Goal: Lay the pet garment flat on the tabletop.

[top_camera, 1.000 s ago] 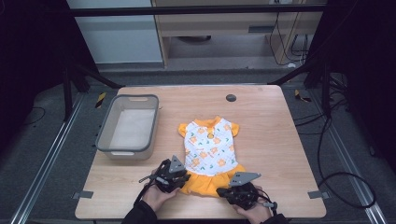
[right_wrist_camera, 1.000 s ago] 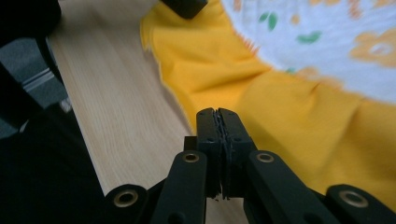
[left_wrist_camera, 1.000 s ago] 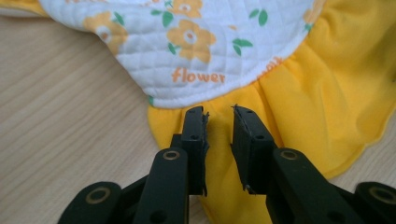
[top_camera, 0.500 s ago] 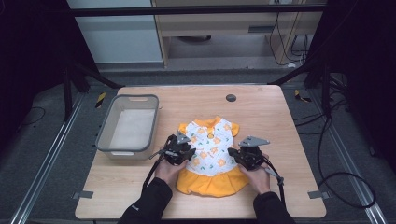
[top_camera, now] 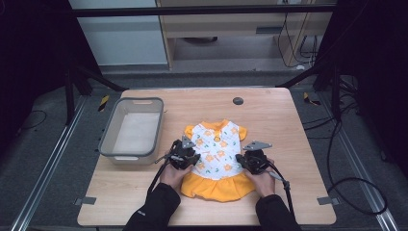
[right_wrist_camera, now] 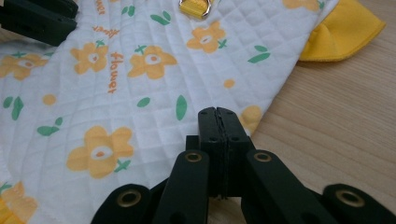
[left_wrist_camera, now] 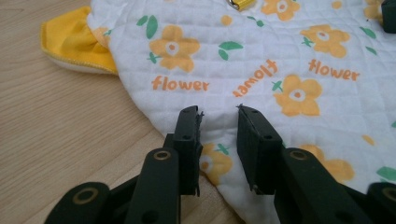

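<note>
**Two grippers at the sides of a small flowered dress**

A wooden table fills the middle of the high view. A grey plastic bin sits at its left, well apart from everything but the dress beside it. Lower centre lies a small dress, flat, white quilted top printed with orange flowers and the word "flower", yellow sleeves and a yellow skirt toward the bottom of the frame.

The left gripper rests at the dress's left edge; in its own view the fingers stand spread, with white cloth showing in the gap. The right gripper sits at the right edge, its fingers pressed together; whether cloth is caught between them I cannot tell.
</note>
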A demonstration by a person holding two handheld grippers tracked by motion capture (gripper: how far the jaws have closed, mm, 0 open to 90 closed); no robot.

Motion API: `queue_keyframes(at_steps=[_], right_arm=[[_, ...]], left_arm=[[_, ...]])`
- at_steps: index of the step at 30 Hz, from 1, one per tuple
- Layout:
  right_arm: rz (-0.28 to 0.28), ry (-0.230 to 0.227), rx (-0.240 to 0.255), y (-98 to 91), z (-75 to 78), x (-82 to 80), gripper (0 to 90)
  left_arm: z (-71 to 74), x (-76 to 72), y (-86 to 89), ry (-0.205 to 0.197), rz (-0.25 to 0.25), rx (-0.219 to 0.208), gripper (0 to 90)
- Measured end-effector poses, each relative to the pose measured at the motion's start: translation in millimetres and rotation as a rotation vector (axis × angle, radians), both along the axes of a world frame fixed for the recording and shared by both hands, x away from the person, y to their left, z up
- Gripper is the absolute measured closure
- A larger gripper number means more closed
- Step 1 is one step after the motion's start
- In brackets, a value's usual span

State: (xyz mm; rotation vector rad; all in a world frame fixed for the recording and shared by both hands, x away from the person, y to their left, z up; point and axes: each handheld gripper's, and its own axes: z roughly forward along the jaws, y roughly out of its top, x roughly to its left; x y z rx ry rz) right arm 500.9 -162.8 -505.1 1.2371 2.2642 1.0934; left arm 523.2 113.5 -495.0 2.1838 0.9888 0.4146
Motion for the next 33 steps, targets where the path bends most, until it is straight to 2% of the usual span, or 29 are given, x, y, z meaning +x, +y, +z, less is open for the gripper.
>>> queue_keyframes(at_steps=[4,5,7,11,16,18,20,26,30,33], right_arm=[[-0.001,0.0,0.006,-0.7,1.6,-2.5,88.3],[0.0,-0.007,0.016,-1.7,2.8,-3.7,88.2],[0.004,-0.025,0.043,-5.4,8.2,-6.6,88.1],[-0.008,-0.064,0.076,-15.2,22.3,-13.4,86.7],[-0.023,-0.107,0.101,-36.9,36.9,-27.2,80.2],[-0.026,-0.119,0.099,-49.3,39.5,-34.9,75.8],[-0.029,-0.116,0.112,-59.3,39.5,-40.4,72.5],[-0.085,-0.137,0.146,-84.2,39.2,-56.5,57.3],[-0.123,-0.146,0.131,-91.3,34.0,-64.8,45.9],[-0.152,-0.147,0.112,-96.6,29.9,-67.9,39.5]], left_arm=[[6.6,-3.0,3.9,0.002,0.0,-0.005,62.0],[10.3,-5.1,6.0,-0.008,-0.004,-0.009,61.4],[20.2,-12.2,11.4,-0.022,-0.011,-0.035,59.4],[36.7,-30.4,21.3,-0.056,-0.036,-0.049,56.0],[46.2,-51.6,39.7,-0.082,-0.056,-0.078,50.4],[45.2,-58.5,49.1,-0.081,-0.058,-0.098,49.1],[42.7,-64.4,56.9,-0.085,-0.054,-0.094,48.4],[32.7,-84.2,82.5,-0.07,-0.052,-0.106,43.1],[32.4,-94.5,98.1,-0.103,-0.03,-0.085,38.4],[27.4,-99.7,111.0,-0.104,0.002,-0.057,35.6]])
